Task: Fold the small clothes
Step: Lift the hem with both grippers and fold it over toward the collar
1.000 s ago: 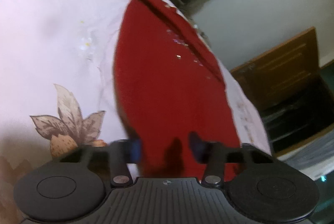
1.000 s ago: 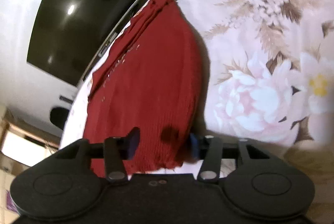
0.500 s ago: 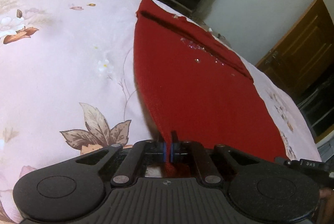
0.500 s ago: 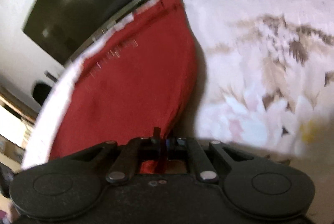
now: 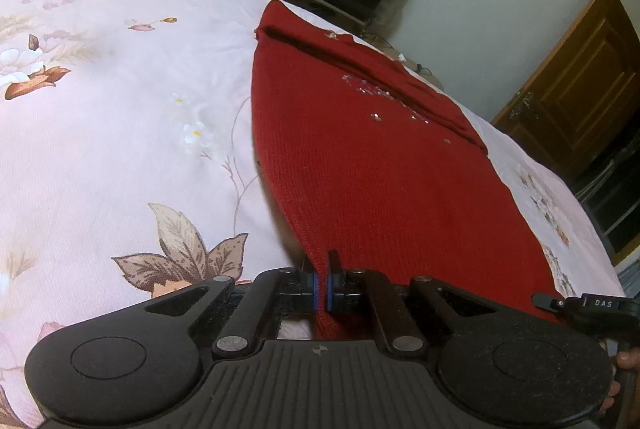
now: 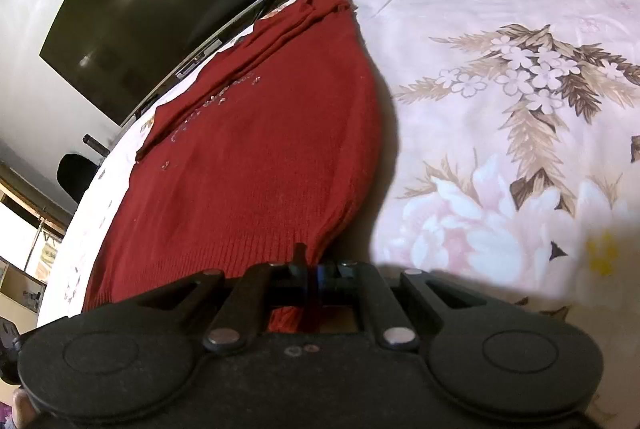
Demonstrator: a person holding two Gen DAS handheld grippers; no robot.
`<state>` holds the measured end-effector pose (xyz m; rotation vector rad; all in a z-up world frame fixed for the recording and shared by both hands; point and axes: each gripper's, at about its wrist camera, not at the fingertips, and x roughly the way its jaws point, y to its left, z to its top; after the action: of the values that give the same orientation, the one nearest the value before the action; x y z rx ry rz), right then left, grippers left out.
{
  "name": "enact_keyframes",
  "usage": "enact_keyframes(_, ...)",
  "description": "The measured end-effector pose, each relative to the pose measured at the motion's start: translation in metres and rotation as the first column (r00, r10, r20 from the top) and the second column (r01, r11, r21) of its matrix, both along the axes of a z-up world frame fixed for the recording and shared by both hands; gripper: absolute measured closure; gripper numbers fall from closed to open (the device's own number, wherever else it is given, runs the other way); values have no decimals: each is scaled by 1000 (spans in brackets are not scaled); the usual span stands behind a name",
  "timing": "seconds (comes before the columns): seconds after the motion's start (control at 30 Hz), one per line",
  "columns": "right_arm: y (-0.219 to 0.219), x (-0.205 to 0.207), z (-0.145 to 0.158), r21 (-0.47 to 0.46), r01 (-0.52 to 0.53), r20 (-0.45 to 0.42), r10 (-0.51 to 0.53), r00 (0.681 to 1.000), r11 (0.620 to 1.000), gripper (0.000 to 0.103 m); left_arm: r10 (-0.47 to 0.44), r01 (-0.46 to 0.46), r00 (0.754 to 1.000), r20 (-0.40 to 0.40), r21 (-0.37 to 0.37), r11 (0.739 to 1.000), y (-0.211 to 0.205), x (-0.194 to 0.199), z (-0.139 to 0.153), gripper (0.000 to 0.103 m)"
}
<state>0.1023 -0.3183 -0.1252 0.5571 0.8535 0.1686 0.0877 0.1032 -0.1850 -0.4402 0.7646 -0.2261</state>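
A dark red knitted garment with small shiny beads lies spread on the floral bedsheet. In the left wrist view my left gripper is shut on the near left corner of its hem, the fabric pinched between the blue pads. The right wrist view shows the same red garment, and my right gripper is shut on its near right corner at the ribbed hem. The tip of the other gripper shows at the right edge of the left wrist view.
A black television stands past the bed's far edge against a white wall. A brown wooden door is at the right in the left wrist view. The pink floral sheet stretches wide to both sides of the garment.
Both grippers went from open, straddling the hem, to shut on the garment's near corners. Both views have rolled toward level, and the pinched corners are lifted slightly.
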Motion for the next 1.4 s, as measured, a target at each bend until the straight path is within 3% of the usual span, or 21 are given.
enact_keyframes(0.17,0,-2,2,2,6,4,-6,1000,1000,98,9,-8,1000,5,-30,1000,4,-3,1,99)
enact_keyframes(0.33,2,-7,13,-13,-1,38,2,999,1000,98,33,-30,999,20,-109,994,16,-8,3,99)
enact_keyframes(0.6,9,-3,43,-35,-8,129,13,992,999,98,90,-51,985,145,-256,965,38,-7,25,99)
enact_keyframes(0.77,12,19,72,-63,-29,215,42,976,998,98,86,-28,975,206,-268,963,41,14,52,99)
enact_keyframes(1.03,9,77,118,-88,-15,345,45,937,996,98,73,10,952,296,-268,963,37,82,108,99)
enact_keyframes(1.17,2,121,131,-76,0,385,29,922,997,98,60,17,945,322,-233,972,33,136,128,99)
enact_keyframes(1.4,2,224,131,-70,-19,392,45,919,997,98,55,1,956,289,-192,981,28,244,131,99)
